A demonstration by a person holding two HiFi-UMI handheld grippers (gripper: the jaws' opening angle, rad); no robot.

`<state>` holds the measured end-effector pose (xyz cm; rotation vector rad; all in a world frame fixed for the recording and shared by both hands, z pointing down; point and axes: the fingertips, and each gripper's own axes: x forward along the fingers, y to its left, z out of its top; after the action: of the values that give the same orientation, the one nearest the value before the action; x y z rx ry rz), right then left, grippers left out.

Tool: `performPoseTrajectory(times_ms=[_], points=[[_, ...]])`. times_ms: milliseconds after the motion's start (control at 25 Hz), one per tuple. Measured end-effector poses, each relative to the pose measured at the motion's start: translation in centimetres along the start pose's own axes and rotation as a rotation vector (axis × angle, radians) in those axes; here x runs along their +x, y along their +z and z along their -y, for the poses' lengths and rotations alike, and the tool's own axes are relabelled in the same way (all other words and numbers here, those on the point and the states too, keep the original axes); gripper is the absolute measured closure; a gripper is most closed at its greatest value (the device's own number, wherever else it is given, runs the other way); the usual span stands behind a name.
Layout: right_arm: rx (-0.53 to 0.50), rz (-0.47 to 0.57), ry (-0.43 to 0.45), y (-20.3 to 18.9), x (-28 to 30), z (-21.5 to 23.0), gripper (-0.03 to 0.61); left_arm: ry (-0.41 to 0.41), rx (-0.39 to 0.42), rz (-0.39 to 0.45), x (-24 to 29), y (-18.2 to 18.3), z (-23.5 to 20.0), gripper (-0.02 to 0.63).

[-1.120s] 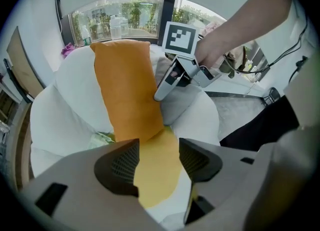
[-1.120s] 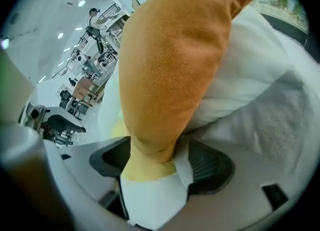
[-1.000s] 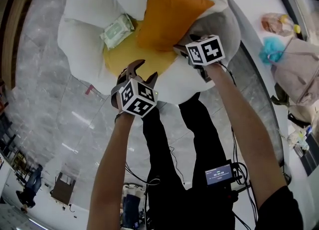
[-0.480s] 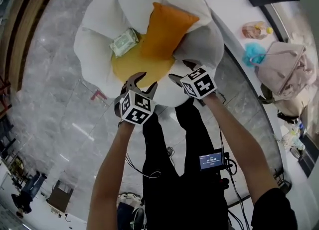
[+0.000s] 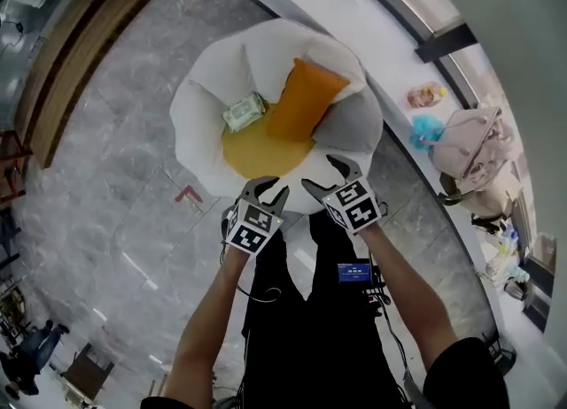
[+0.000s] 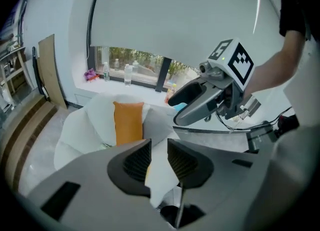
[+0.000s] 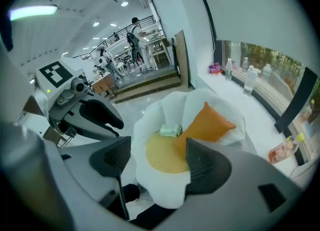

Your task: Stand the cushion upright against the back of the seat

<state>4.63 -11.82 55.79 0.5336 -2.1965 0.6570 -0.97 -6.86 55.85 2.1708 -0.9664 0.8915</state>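
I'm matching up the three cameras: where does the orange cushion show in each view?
Head view: cushion upper centre, standing against the chair's back.
Left gripper view: cushion left of centre, above the jaws.
Right gripper view: cushion right of centre, just above the right-hand jaw.
Shared landmark: the white chair that holds it.

Black clothes [image 5: 306, 345], grey tongs [image 5: 267, 188], marker cubes [image 5: 251, 228]
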Motion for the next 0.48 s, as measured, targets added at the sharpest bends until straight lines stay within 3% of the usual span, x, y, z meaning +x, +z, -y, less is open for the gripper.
performPoseTrajectory(times_ms=[160, 480], points=[[-0.059, 0.043, -0.025, 2.9, -3.6, -4.2, 0.233, -0.005, -0.017, 0.097, -5.5, 1.7, 0.8, 0.523], [-0.113, 0.119, -0.084, 6.5, -8.1, -13.1, 0.321, 0.010, -0.019, 0.274, -17.1, 2.4, 1.5, 0.568]])
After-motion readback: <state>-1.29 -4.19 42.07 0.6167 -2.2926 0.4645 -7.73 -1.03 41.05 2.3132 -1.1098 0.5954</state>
